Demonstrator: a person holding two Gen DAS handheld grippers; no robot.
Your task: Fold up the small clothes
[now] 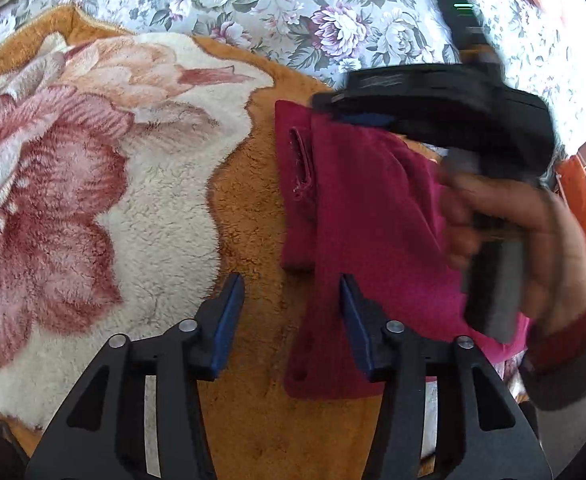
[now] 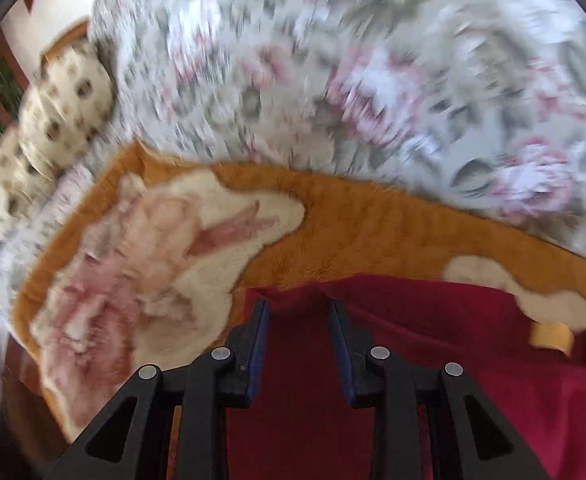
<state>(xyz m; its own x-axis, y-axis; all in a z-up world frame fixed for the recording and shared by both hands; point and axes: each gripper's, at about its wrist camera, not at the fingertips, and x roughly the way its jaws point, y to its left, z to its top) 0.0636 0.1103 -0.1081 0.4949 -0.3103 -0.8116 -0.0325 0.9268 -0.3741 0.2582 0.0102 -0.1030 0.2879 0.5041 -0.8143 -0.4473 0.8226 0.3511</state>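
Left wrist: left claw spread, empty, at the near edge of the red garment, which lies part-folded on the orange plush blanket atop the bed. Right wrist, blurred: right claw spread over the garment, gripping nothing. Mid-fold, I'd say; next needs a pinch on a free edge.

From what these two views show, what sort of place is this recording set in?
Probably a bedroom at home: a floral bedspread, a plush orange flower-patterned blanket spread over it, and what looks like a spotted pillow.
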